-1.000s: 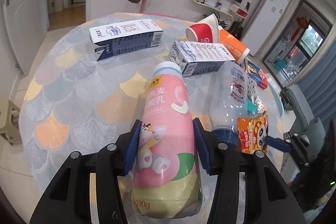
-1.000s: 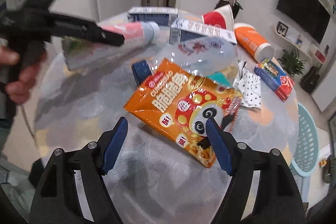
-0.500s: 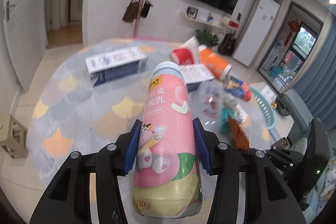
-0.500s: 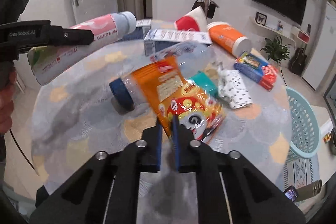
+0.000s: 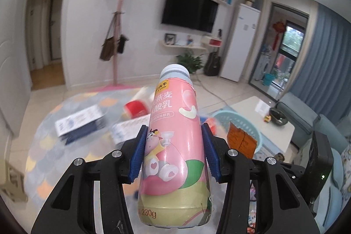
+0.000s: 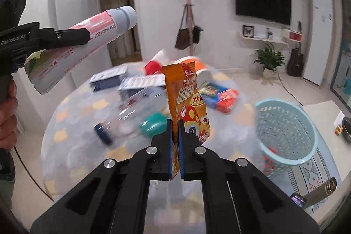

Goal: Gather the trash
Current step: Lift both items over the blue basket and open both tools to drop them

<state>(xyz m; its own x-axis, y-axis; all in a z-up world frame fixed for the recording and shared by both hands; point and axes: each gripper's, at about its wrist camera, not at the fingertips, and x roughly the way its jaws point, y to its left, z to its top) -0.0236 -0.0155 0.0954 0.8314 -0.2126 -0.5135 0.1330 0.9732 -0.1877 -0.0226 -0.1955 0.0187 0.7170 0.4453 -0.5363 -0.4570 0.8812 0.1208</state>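
Note:
My left gripper (image 5: 174, 151) is shut on a pink yogurt drink bottle (image 5: 174, 137), held well above the round table (image 5: 43, 157). The right wrist view shows that bottle (image 6: 83, 43) in the air at upper left, with a hand below it. My right gripper (image 6: 175, 133) is shut on an orange snack bag (image 6: 186, 100), which stands upright off the table. A light blue laundry-style basket (image 6: 285, 131) stands on the floor to the right of the table; the left wrist view shows the basket (image 5: 241, 122) behind the bag (image 5: 240, 142).
Still on the table are a clear bottle with a blue cap (image 6: 131, 111), a teal item (image 6: 153, 124), two milk cartons (image 6: 109, 78), a red paper cup (image 6: 153, 65), an orange container (image 6: 197, 65) and a red-blue box (image 6: 219, 95). A sofa (image 5: 324, 146) and low white table (image 5: 263, 115) stand at the right.
My right gripper closed on the snack bag and lifted it off the table, turning toward the basket. My left gripper rose with the pink bottle and swung right.

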